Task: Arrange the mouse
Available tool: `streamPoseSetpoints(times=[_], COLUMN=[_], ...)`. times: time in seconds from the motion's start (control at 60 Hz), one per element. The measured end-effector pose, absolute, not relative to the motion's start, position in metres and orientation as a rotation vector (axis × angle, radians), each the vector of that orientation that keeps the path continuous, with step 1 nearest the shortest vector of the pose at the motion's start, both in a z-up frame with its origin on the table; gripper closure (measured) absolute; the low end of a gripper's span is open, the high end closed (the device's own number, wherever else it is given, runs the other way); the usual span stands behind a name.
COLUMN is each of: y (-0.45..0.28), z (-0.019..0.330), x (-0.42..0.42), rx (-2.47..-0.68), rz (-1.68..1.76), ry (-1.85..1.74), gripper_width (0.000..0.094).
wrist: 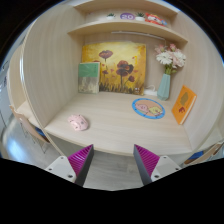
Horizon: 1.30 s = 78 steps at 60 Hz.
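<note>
Presently the claw (113,163) gapes wide, holding nothing, mouse (77,122) ahead on open desk (115,125).

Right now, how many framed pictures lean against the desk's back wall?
2. The large yellow flower painting stands at the middle of the back wall; the small green picture leans just beside it, above the pink mouse. None appear hidden.

Count on the surface (110,125): one pink mouse (77,122), one round mat (149,108), one vase (166,84) of flowers, one orange book (184,104). Against the back wall: two pictures, one large flower painting (114,66) and one small print (89,77). Two shelves (128,26) above, contents too small to count.
</note>
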<state>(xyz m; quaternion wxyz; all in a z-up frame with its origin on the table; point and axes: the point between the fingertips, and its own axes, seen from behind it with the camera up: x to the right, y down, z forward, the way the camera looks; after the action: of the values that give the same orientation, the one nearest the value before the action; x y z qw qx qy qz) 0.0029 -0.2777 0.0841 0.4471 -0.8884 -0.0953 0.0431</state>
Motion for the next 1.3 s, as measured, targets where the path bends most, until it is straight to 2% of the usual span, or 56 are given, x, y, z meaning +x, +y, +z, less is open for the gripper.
streamPoseSetpoints(times=[0.133,0.35,0.683,0.967,1.05,1.2,1.3], y=[-0.282,-0.252,-0.145,-0.085,-0.079,-0.073,-0.074], z=[0.038,-0.001,-0.011,-0.015,-0.017,-0.019,-0.020], x=[-0.056,-0.131,-0.177,-0.157,-0.153,-0.149,-0.148], rx=[-2.297,-2.403,-2.416,-2.437,-2.434,-2.436,-2.456], rz=[0.159,0.163,0.134,0.050,0.047,0.016,0.020], ry=[-0.225,-0.214,-0.178,-0.062,-0.032,-0.008,0.006], gripper_width=[0.0126,0.0112,0.0094,0.0104,0.0158,0.0367,0.0434])
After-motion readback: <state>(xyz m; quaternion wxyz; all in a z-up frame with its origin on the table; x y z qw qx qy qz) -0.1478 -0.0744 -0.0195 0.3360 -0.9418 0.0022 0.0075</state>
